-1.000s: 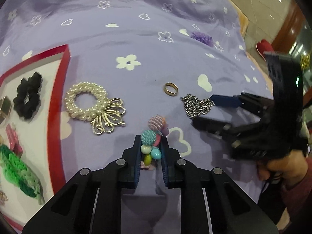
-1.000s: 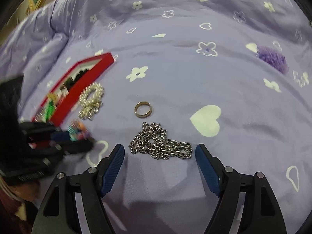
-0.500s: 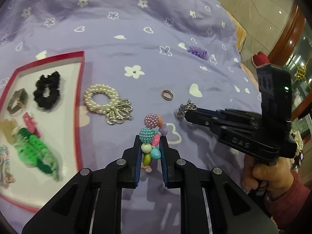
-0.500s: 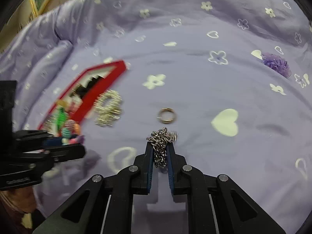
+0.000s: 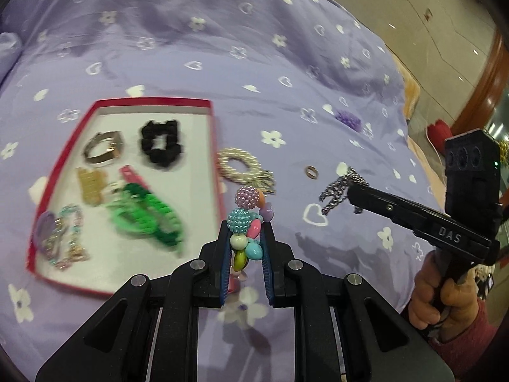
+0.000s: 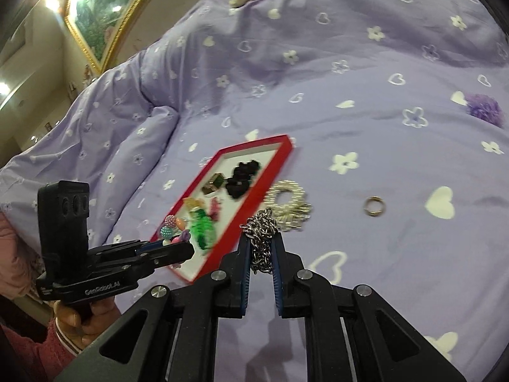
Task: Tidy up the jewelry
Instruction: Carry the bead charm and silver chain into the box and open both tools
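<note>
My left gripper (image 5: 246, 238) is shut on a colourful bead bracelet (image 5: 246, 222) and holds it above the bed, just right of the red-rimmed white tray (image 5: 213, 146). My right gripper (image 6: 261, 242) is shut on a silver chain (image 6: 261, 238), lifted over the tray's (image 6: 251, 203) right rim. The chain (image 5: 337, 191) hangs from the right gripper in the left wrist view. A pearl bracelet with a gold butterfly (image 5: 245, 168) and a gold ring (image 5: 311, 172) lie on the purple sheet.
The tray holds a black scrunchie (image 5: 160, 141), a metal ring band (image 5: 103, 149), a gold clip (image 5: 90, 181), a pink clip, green chain pieces (image 5: 146, 222) and small trinkets. A purple pom-pom (image 5: 348, 117) lies far right on the bedspread. The bed edge and floor are to the right.
Both grippers have lifted with their pieces and swung left toward the tray. The chain now hangs off the bed; the tray has come more fully into view.
</note>
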Action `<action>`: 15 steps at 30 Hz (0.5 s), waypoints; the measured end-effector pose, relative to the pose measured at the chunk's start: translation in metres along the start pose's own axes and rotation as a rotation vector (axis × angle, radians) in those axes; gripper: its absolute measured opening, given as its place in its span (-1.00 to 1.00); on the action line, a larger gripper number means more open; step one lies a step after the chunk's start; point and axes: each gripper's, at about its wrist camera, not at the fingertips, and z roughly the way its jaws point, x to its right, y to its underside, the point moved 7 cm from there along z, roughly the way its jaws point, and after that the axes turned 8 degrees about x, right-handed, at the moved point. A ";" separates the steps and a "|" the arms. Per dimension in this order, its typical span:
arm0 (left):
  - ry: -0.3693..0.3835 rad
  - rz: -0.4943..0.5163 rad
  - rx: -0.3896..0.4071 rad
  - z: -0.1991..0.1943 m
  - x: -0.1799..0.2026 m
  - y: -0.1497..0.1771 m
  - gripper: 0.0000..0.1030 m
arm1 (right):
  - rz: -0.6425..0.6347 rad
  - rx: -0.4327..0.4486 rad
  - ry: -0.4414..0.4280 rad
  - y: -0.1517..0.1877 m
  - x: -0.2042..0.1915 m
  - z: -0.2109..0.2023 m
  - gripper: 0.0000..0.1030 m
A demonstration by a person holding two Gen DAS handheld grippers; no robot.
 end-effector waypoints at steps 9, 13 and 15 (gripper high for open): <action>-0.062 -0.058 0.047 -0.030 -0.042 0.000 -0.70 | -0.027 -0.014 -0.054 0.000 -0.037 0.014 -0.78; -0.082 -0.084 0.059 -0.039 -0.061 0.001 -0.70 | -0.039 -0.026 -0.072 0.003 -0.052 0.023 -0.78; -0.095 -0.090 0.062 -0.041 -0.068 0.002 -0.70 | -0.049 -0.034 -0.082 0.005 -0.060 0.027 -0.78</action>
